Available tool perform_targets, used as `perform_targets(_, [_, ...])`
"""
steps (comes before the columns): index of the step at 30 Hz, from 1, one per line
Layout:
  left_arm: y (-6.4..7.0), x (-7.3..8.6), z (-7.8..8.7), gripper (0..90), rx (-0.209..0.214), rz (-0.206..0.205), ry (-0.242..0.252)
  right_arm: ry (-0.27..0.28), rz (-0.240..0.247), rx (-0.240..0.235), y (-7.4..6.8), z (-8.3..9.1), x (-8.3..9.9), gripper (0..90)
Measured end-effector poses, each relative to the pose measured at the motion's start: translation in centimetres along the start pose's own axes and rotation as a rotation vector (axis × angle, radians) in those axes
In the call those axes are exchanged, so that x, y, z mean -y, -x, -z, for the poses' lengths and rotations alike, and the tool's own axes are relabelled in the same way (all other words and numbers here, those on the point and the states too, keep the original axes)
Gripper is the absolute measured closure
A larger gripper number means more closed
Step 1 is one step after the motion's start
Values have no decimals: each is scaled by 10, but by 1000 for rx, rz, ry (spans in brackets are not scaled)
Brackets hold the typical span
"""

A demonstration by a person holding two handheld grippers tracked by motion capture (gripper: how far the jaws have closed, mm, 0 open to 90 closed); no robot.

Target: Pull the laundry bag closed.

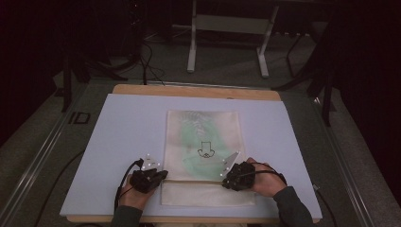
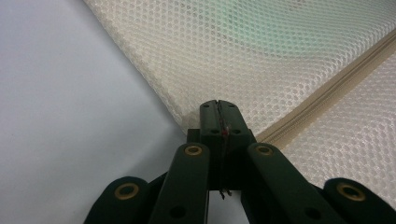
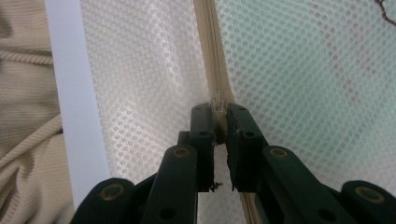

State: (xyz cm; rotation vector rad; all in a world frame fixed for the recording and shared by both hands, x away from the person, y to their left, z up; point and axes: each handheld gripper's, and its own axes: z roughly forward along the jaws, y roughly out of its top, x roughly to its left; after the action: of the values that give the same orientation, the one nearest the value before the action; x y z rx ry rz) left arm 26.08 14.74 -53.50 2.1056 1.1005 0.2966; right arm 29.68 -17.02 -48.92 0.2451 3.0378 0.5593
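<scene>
Cream mesh laundry bag (image 1: 203, 142) lying flat, green garment (image 1: 196, 137) showing through; left gripper (image 2: 218, 106) clenching bag edge, right gripper (image 3: 219, 111) pinching zipper pull (image 3: 217, 103).

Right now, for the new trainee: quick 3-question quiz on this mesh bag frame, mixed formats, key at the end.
1. True or false: the left gripper has its jaws closed at the edge of the mesh bag.
2. The right gripper sits on which part of the bag? A) the zipper B) a handle C) a label
3. Fill in: the garment seen through the mesh is ____ in colour.

Key: 1 true; 2 A; 3 green
</scene>
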Motion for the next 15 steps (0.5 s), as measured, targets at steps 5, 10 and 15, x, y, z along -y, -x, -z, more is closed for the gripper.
perform_targets(5, [0, 0, 0, 894, 0, 0, 0, -1, -7, -3, 0, 1, 4, 821])
perform_targets(10, [0, 0, 0, 894, 0, 0, 1, 0, -13, 1, 1, 2, 6, 822])
perform_targets(15, [0, 0, 0, 894, 0, -2, 0, 0, -16, 5, 2, 4, 10, 821])
